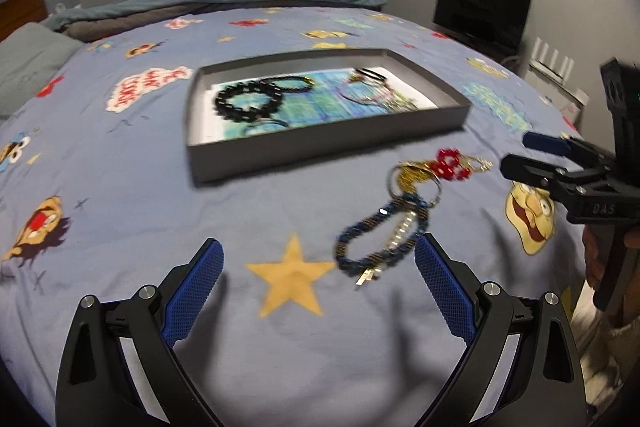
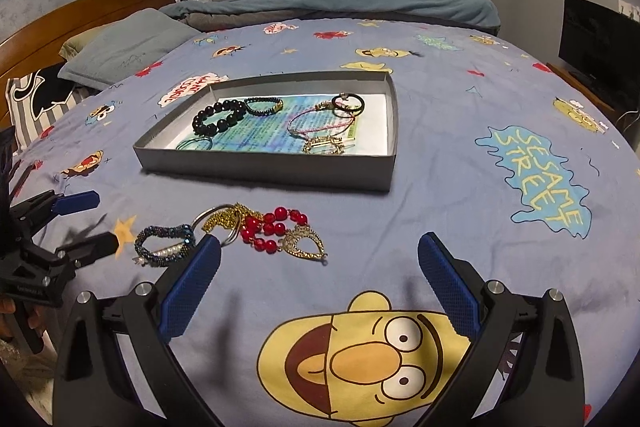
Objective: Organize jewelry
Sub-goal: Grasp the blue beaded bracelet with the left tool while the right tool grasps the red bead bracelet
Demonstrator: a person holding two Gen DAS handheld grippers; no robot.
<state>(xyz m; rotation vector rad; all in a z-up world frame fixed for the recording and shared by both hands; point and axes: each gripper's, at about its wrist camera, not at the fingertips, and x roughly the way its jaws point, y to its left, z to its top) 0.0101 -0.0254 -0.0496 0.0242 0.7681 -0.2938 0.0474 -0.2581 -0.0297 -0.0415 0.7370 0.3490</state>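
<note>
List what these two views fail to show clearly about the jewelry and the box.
- Left wrist view: motion blur smears the jewelry in the grey box.
- Right wrist view: the left finger pad covers part of the silver ring.
- Both views: the print on the box's paper liner is too small to read.

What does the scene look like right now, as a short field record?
surface: bedspread with cartoon prints
container: grey tray, holds black bead bracelet, pink cord bracelet and others
still outside: blue beaded bracelet, red bead bracelet, gold chain, clustered in front of tray
left hand-held gripper: open, empty
right hand-held gripper: open, empty
</note>
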